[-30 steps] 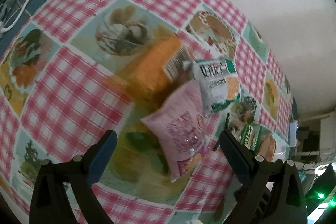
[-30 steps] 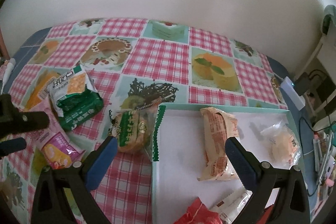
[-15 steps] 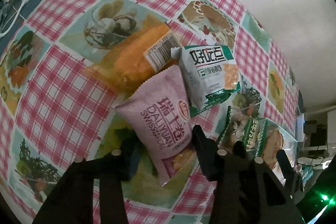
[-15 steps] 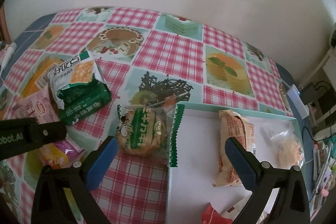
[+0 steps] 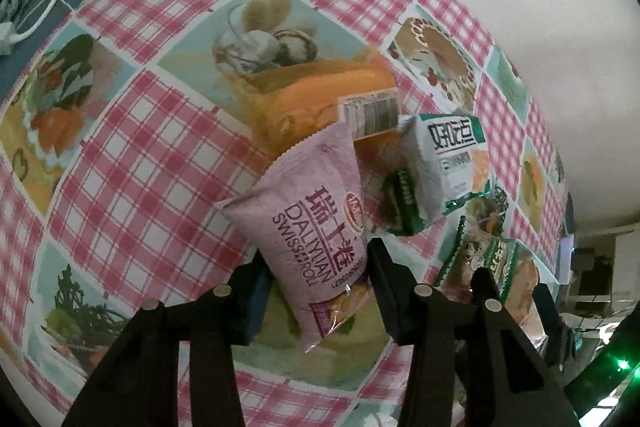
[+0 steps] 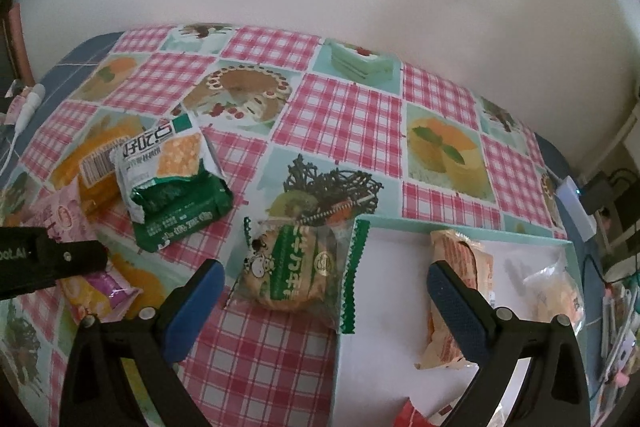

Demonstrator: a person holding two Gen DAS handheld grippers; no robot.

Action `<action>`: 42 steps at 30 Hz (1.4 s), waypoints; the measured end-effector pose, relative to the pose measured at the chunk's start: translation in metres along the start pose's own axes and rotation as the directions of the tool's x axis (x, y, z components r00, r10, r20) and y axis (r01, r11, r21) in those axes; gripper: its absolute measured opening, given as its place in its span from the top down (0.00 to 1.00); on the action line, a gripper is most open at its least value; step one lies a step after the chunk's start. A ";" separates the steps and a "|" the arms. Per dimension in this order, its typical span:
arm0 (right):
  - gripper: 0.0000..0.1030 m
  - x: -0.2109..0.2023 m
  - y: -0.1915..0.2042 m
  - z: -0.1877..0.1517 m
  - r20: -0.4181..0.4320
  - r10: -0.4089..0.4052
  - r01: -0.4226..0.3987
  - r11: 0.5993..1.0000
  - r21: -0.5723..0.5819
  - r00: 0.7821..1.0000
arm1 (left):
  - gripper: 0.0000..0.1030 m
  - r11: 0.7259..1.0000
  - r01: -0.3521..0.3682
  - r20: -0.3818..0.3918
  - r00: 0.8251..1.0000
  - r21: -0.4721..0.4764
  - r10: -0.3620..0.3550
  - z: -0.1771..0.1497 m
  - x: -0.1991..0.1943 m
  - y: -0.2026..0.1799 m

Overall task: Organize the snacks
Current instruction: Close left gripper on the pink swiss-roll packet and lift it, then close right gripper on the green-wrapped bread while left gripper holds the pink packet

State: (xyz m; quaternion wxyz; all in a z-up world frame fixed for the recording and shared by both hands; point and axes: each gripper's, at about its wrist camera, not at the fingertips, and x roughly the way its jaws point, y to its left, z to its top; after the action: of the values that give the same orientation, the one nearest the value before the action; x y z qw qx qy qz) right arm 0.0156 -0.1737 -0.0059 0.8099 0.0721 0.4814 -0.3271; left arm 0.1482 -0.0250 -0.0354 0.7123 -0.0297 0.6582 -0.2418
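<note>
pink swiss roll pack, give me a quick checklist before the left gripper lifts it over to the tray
1. Grip: the left gripper has its fingers on both sides of the pink swiss roll pack, pinching its lower half: ok.
2. Pack free of neighbours: its top edge overlaps the orange packet beneath it: not ok; lift slowly.
3. Green and white cracker pack clear of the grip: ok.
4. Landing space: the tray shows bare white floor between its snacks: ok.
5. Path: the clear-wrapped cookie pack straddles the tray's near edge: not ok.
6. Right gripper open, holding nothing, but hovering above the tray edge: cannot tell if it blocks.
</note>
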 end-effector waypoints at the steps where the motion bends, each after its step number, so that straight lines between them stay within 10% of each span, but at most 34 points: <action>1: 0.01 0.000 -0.001 0.001 -0.002 0.010 -0.010 1.000 0.001 1.000 | 0.52 1.000 0.006 -0.003 1.000 -0.001 -0.006 0.000 0.000 0.002; 42: 0.25 0.010 0.018 0.011 -0.086 0.112 -0.111 0.994 0.023 0.990 | 0.52 1.000 0.025 -0.025 0.999 0.018 -0.025 0.003 0.006 0.004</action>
State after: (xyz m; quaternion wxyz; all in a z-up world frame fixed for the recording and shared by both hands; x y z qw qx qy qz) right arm 0.0379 -0.1692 -0.0119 0.8045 0.1206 0.5084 -0.2824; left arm 0.1525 -0.0249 -0.0418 0.7014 -0.0284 0.6642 -0.2572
